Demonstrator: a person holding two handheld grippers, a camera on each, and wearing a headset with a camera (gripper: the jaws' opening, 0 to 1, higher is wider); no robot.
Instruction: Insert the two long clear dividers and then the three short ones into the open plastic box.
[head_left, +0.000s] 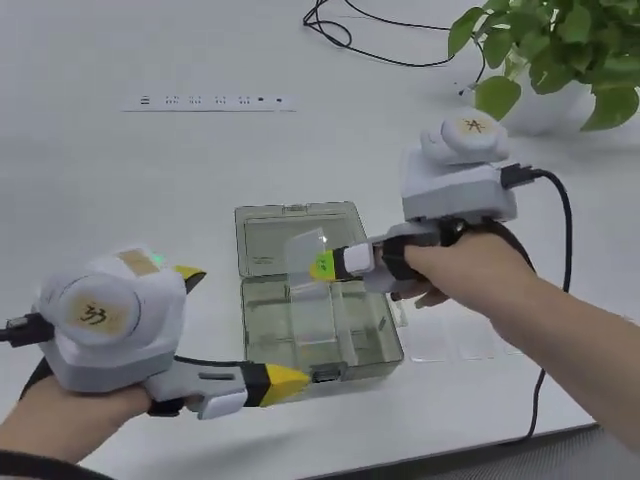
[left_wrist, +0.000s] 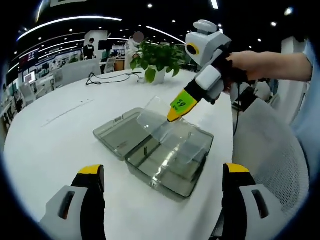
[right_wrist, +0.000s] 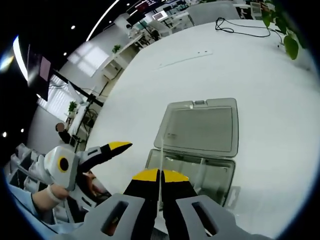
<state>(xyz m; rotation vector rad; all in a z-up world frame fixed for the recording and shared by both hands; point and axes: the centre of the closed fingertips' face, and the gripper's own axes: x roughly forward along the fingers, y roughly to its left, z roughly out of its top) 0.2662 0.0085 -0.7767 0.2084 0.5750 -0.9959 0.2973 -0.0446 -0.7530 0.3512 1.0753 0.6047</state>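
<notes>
Right gripper view: right gripper clenching thin edge of clear flat plastic divider, hovering above smoky translucent rectangular plastic box, over its tray near open hinged lid. Left gripper gaping empty at box's front-left corner. Spare clear dividers lying flat just right of box. Step, likely: lowering one divider in; long or short, cannot tell. Next: aligning ends with wall slots, pressing straight down. Sheet standing roughly upright on edge, free end pointing away from gripper; long axis unclear.

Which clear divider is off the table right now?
The divider pinched in the right gripper, tilted over the open box; the loose dividers lie flat on the table right of the box.
</notes>
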